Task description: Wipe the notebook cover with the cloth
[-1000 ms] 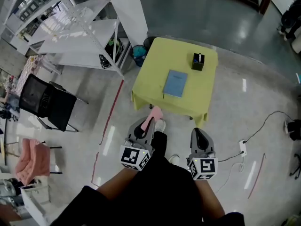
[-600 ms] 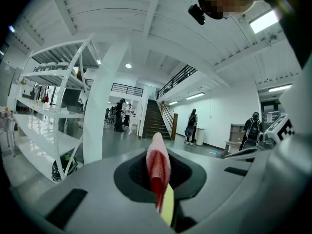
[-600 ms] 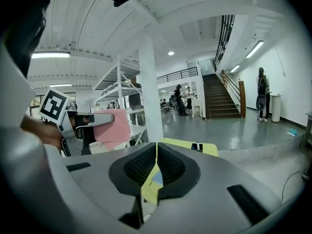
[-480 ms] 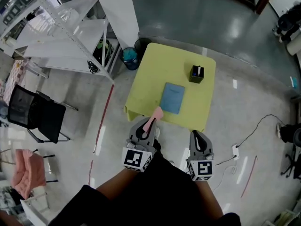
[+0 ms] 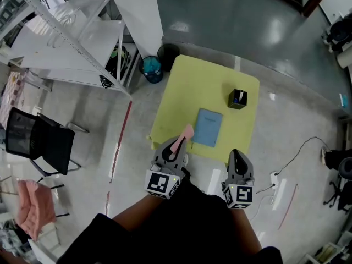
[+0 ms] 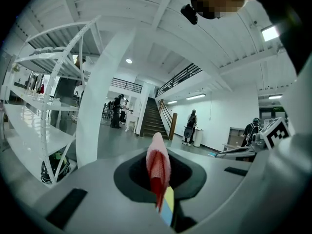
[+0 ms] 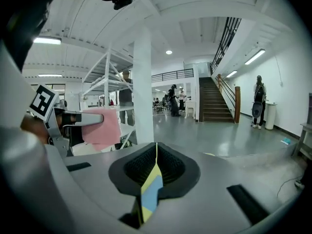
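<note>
Wiping has not begun, judging by how things lie. The yellow tabletop (image 5: 187, 87) stands ahead of the person and well below both grippers, and the blue notebook (image 5: 208, 127) lies flat on its near half, closed, with nothing touching its cover. A small black holder (image 5: 238, 99) sits apart from it toward the far right corner. What seems done is only the fetching of the cloth. Bringing it down to the cover and making the strokes is all left to do.

The left gripper (image 5: 175, 148) has its fingers pressed shut on the pink cloth (image 5: 182, 137). In the left gripper view the cloth (image 6: 158, 162) stands up as a thin folded edge pinched between them, its free end poking out past the tips (held in the air, short of the tabletop's near edge as seen from the head view).

The right gripper (image 5: 236, 158) hangs beside it, near the person's body. Its fingers are closed together with nothing between them, leaving only a hairline seam. From its own view the cloth (image 7: 101, 126) shows off to the side as a flat pink flap.
</note>
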Tool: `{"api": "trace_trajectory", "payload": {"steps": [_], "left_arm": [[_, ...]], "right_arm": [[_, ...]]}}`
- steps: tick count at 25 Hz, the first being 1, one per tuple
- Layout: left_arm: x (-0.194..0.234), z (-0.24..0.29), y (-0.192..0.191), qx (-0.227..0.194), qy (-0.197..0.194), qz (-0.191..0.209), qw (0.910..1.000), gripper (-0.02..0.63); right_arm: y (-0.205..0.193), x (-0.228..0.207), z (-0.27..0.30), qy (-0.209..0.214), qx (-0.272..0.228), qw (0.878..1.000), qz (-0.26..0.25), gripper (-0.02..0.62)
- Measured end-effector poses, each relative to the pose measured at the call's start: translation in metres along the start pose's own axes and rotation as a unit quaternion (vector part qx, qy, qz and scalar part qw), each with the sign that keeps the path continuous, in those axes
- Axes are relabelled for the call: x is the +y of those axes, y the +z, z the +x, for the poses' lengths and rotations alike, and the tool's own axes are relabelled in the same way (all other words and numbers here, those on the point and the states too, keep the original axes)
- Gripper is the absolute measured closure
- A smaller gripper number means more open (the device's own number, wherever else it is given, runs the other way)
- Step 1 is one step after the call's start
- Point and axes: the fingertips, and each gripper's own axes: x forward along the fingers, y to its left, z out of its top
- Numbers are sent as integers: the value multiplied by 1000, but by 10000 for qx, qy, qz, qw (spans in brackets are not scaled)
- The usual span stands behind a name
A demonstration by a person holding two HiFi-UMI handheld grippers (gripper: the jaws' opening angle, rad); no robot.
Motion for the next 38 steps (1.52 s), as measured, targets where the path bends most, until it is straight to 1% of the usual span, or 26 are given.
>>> {"api": "trace_trajectory", "payload": {"steps": [5, 8, 12, 14, 16, 18, 20, 22, 24, 26, 28, 32, 35, 36, 38], "left_arm": [[30, 34, -9, 19, -164, 33, 9999, 575], [47, 56, -20, 102, -110, 58, 9999, 575], [60, 84, -38, 133, -9, 89, 9999, 575], [64, 97, -46, 95, 109, 242, 9996, 575], [68, 109, -57, 153, 267, 330, 9990, 575], [68, 126, -72, 331, 351, 376, 9981, 575], [62, 147, -88, 559, 315, 567, 9963, 575], [55, 163, -104, 763, 286, 734, 9940, 574], [48, 172, -116, 834, 330, 620, 9940, 574], [43, 183, -120, 820, 389, 497, 9946, 574], [42, 196, -127, 853, 492, 529, 9937, 574], [49, 220, -154, 945, 863, 617, 9899, 574], [63, 229, -188, 1113, 1144, 644, 9851, 574], [66, 233, -202, 1201, 1179, 680, 9834, 574], [71, 242, -224, 1309, 1122, 736, 9823, 574]], "right_arm": [[2, -3, 38, -202, 154, 9996, 141, 561], [0, -7, 55, -298, 225, 9991, 202, 561], [-14, -18, 71, -333, 374, 9981, 369, 561], [-21, -24, 78, -261, 429, 9979, 421, 561], [-25, -30, 85, -173, 474, 9978, 429, 561], [-28, -40, 95, -103, 503, 9978, 417, 561], [-33, -52, 111, -38, 501, 9977, 462, 561], [-40, -65, 127, 32, 459, 9971, 613, 561], [-43, -77, 139, 121, 404, 9965, 719, 561], [-40, -90, 152, 249, 363, 9965, 715, 561], [-40, -101, 168, 390, 347, 9962, 693, 561], [-62, -121, 193, 531, 475, 9951, 683, 561], [-89, -130, 203, 553, 660, 9939, 692, 562], [-98, -133, 205, 537, 735, 9934, 699, 561], [-116, -140, 208, 447, 881, 9922, 767, 561]]}}
